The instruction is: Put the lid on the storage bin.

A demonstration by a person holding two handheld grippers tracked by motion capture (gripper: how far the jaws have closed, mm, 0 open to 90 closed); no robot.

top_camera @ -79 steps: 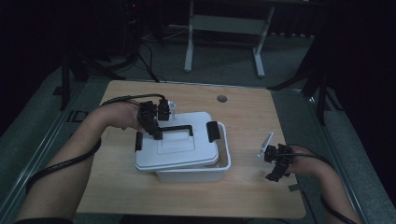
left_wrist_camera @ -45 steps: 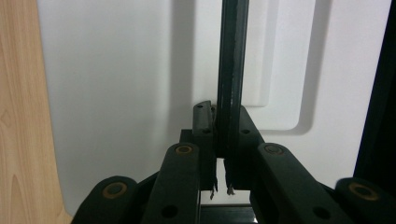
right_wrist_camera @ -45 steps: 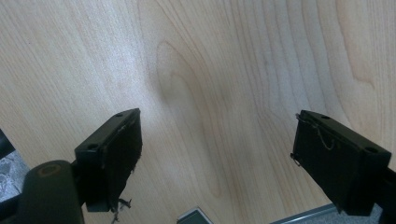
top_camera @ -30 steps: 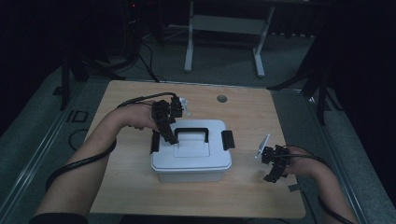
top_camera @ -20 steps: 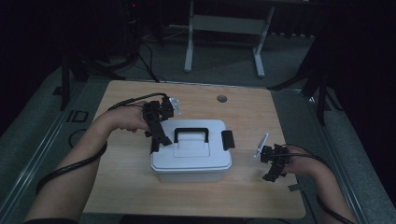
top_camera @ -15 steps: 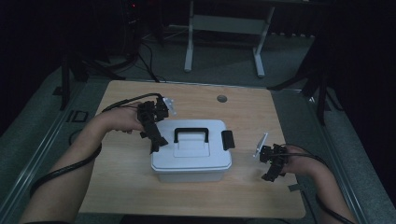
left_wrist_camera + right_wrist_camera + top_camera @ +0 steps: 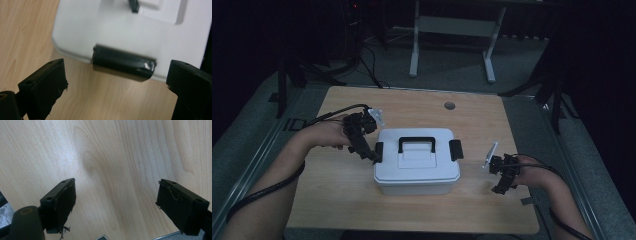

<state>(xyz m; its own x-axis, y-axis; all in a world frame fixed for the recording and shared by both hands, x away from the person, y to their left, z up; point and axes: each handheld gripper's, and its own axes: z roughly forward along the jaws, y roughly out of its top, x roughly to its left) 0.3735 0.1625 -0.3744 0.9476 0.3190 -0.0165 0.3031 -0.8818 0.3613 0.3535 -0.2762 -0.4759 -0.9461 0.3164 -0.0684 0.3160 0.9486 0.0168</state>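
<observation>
A white lidded box [image 7: 417, 182] stands in the middle of the wooden table [image 7: 337, 200]. It has a black handle [image 7: 417, 143] lying flat on the lid and a black latch at each end. My left gripper [image 7: 373, 157] hovers by the left latch [image 7: 378, 151]. Its jaws have just been opening and now stand wide. In the left gripper view the latch [image 7: 123, 66] lies just ahead of the left gripper [image 7: 119, 73], untouched. My right gripper [image 7: 500, 189] is open over bare wood to the right of the box, with nothing in the right gripper [image 7: 117, 195].
The right latch [image 7: 455, 150] faces the right hand. A round cable hole [image 7: 449, 105] sits near the table's far edge. A small scrap [image 7: 527, 201] lies by the front right corner. Beyond the table stand a metal frame [image 7: 452, 30] and floor cables [image 7: 372, 75].
The box was shifted right and squared up. My left gripper then left the handle, opened and moved left and slightly down to the left latch. The right hand stayed put.
</observation>
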